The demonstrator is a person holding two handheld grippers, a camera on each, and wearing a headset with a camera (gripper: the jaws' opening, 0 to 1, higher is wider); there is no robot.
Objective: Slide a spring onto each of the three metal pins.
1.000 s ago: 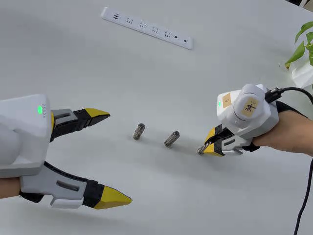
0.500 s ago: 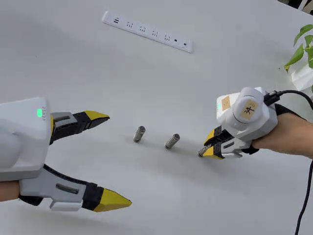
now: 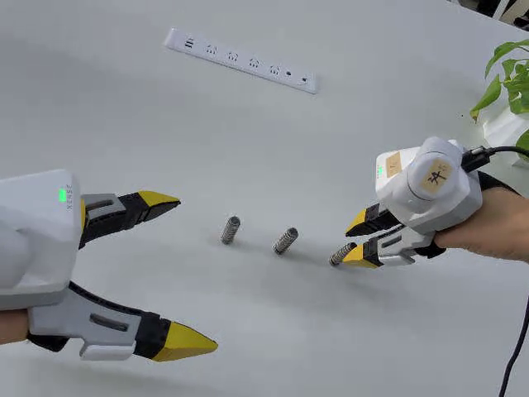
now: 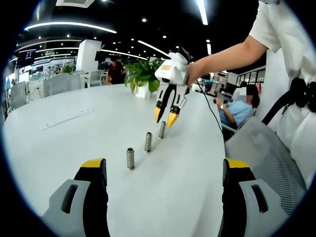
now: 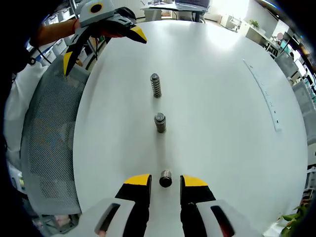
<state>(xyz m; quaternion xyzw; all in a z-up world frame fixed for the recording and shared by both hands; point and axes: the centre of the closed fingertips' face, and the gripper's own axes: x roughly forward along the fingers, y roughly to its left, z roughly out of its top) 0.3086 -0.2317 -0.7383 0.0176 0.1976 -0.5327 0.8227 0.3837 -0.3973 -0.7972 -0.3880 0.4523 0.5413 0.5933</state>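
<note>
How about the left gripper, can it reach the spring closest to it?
Probably yes: the left gripper is open, bare table lies between it and the nearest spring, and the right gripper sits at the farthest spring.

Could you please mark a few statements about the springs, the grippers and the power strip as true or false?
1. Three springs stand upright in a row on the table. True.
2. The left gripper is shut on a spring. False: its jaws stand wide apart with nothing between them, off to the side of the row.
3. The right gripper has one jaw on each side of the end spring. True.
4. The power strip lies between the two grippers. False: it lies on the far side of the table, beyond the springs.
</note>
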